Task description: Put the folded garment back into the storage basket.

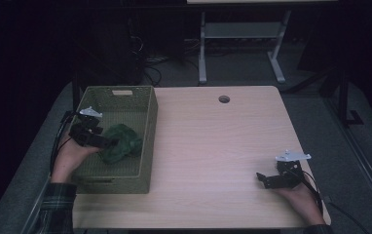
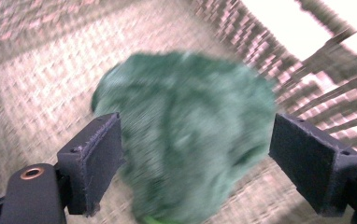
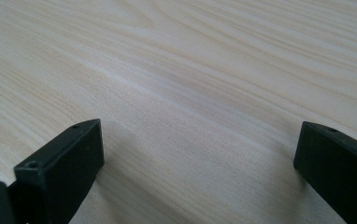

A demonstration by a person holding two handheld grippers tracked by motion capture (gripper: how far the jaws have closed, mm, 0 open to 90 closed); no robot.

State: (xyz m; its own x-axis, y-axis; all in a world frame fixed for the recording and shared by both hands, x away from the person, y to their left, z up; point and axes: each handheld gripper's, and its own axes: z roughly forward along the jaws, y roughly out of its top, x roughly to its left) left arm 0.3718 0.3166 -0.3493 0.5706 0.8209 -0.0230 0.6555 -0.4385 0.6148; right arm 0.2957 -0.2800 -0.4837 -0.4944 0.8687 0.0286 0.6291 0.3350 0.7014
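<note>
High view shows a woven olive-green basket (image 1: 147, 141) standing at the left edge of the pale wooden surface (image 1: 213, 146), and inside it lies one crumpled green cloth (image 1: 120, 142), on the basket floor close to the right-hand wall. A small pale tag sits on the basket's far rim; whatever it says is too small to read. The left gripper (image 1: 110, 143) reaches in over the basket's left rim, the hand (image 1: 72, 157) behind it. In the left gripper view, its fingers (image 2: 92, 161) stand wide apart on either side of the cloth (image 2: 186, 140), neither pressing on it, the picture blurred. The right gripper (image 1: 262, 179) rests low near the surface's front right corner, held by the right hand (image 1: 301, 195). In the right gripper view, its fingers (image 3: 64, 168) are wide apart over bare wood (image 3: 190, 93)
</note>
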